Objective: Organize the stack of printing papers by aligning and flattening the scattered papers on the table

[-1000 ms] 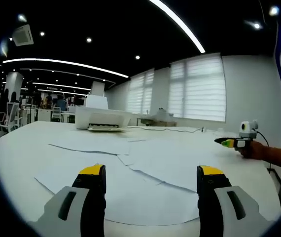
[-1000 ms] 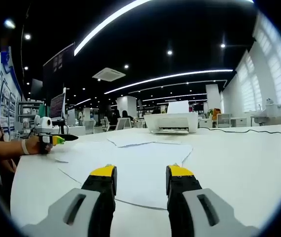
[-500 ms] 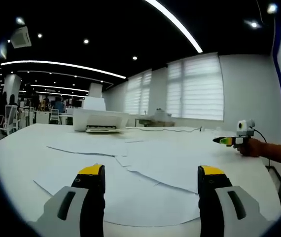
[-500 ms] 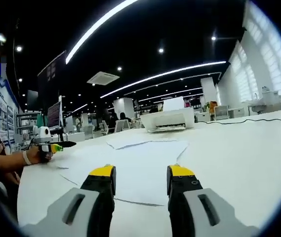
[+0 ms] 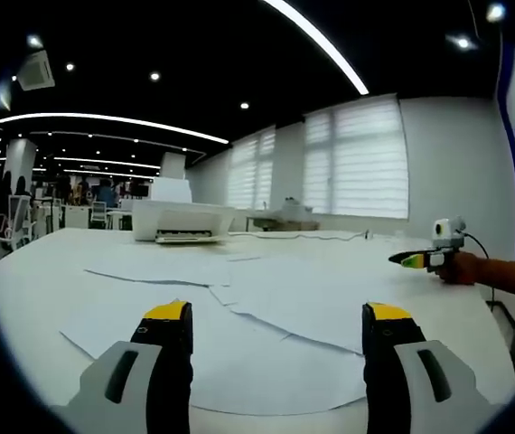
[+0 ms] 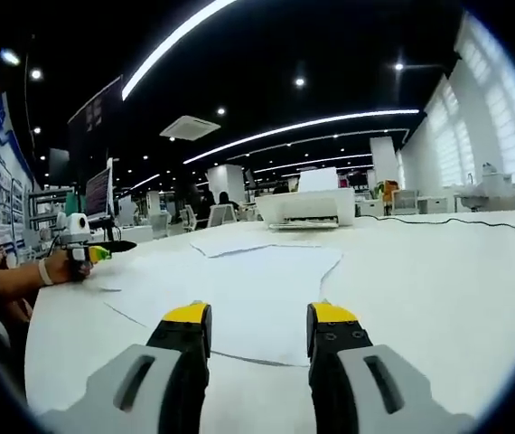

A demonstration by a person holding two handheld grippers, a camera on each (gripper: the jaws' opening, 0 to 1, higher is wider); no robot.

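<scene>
The white table [image 5: 32, 262] carries loose white papers [image 5: 266, 307], overlapping unevenly with skewed edges, spread flat in front of the printer [image 5: 183, 220]. Nearer than the papers, the left gripper [image 5: 276, 316] and right gripper [image 6: 257, 316] hover with jaws parted, empty.

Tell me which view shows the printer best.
The right gripper view: the printer sits near the middle beyond the scattered papers, its front tray visible. The left gripper view shows the same printer left of centre, about as clear.
</scene>
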